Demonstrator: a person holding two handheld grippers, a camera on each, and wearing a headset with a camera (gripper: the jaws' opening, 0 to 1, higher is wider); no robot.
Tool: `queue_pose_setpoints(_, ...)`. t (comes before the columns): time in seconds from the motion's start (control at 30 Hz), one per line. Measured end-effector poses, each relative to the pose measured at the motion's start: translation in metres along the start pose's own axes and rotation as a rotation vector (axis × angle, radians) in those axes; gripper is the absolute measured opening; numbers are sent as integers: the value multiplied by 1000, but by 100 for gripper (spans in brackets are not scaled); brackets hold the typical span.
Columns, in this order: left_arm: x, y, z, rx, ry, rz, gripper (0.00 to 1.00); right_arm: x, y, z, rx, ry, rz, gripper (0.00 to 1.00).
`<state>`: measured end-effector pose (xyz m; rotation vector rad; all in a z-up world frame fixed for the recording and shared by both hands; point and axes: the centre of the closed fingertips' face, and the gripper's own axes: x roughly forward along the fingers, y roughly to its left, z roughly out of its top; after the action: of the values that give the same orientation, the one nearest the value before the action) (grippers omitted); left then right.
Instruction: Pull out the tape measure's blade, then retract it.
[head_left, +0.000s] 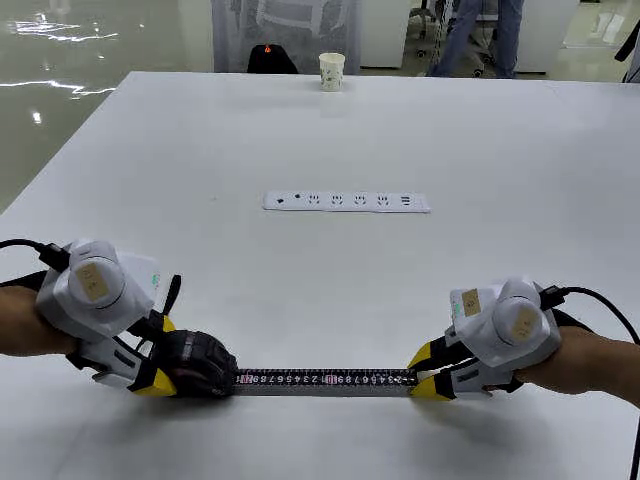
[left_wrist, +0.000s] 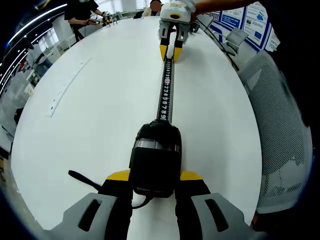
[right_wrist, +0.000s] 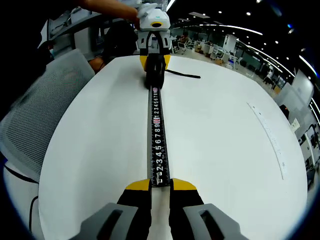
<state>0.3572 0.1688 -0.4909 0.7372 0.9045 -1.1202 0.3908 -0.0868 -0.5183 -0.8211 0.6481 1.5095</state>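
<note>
- Tape measure (head_left: 195, 365) lay on the white tabletop (head_left: 320, 130) near its front edge, at the person's left, with its black body clamped between the yellow-tipped jaws of the left hand-held gripper (left_wrist: 155, 176).
- Its blade (head_left: 325, 378) was drawn out in a straight line across the tabletop towards the right. It lay flat or nearly flat, with the printed numbers facing up.
- The right hand-held gripper (right_wrist: 160, 185) was pinched narrow on the blade's free end, so the two grippers faced each other along the strip.
- By my reading the pull-out was well under way or finished, and the retraction was not yet done.
- The main risk was the thin blade end slipping out of the right jaws. The spring would then whip the blade back into the body, and it could jolt or twist the tape measure in the left grip.
- Opening the right jaws all at once would do the same thing. Walking the end back towards the body looked the safer way.
- If the two grippers drifted out of line, the blade could buckle or roll onto its edge and feed back crookedly.
- A black wrist strap (left_wrist: 82, 177) trailed on the tabletop beside the left jaws and might snag if that gripper shifted.
- A white power strip (head_left: 347, 201) and a paper cup (head_left: 331, 70) sat farther back, well apart from the work and unlikely to interfere.
</note>
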Motion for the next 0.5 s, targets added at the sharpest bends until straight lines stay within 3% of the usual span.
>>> queue_pose_setpoints(0.5, 0, 0, 1, -3, 1, 3, 27, -6, -1, -9, 6, 8, -9, 9)
